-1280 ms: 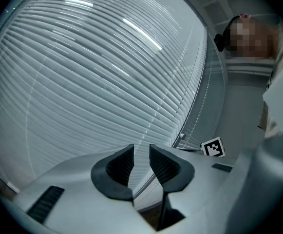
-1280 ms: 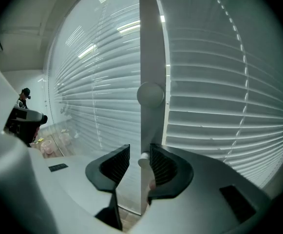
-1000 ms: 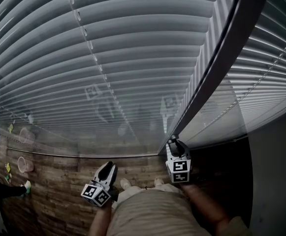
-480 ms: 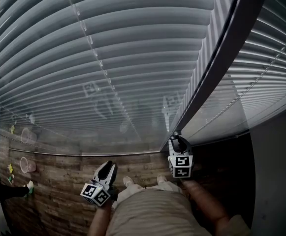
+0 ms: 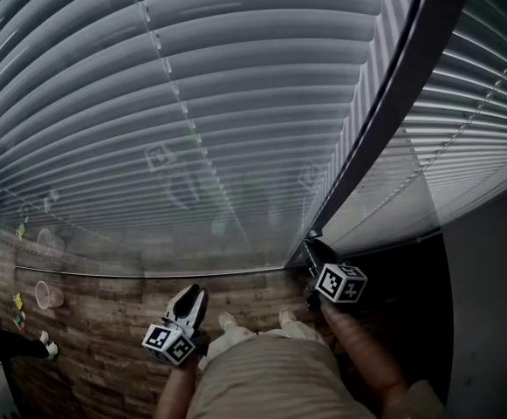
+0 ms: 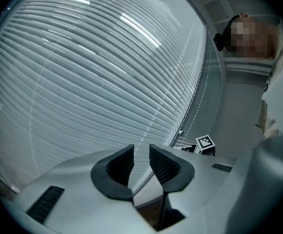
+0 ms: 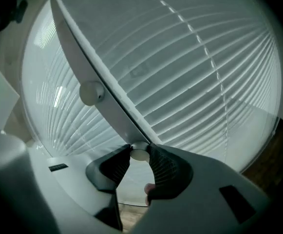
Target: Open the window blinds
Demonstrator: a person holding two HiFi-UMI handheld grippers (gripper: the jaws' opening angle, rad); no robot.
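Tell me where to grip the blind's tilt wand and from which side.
Pinch its round free end, coming from the room side, one pad each side. It is a small cylinder, so opposed pads probably let a wrist roll twist it. The right tongs have just closed further on it.

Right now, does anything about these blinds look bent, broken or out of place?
Nothing stands out on the blinds: the slats run even and parallel on both sides of the dark frame post, none bent or sagging. A few small items, one pink and round, lie scattered on the wood floor.
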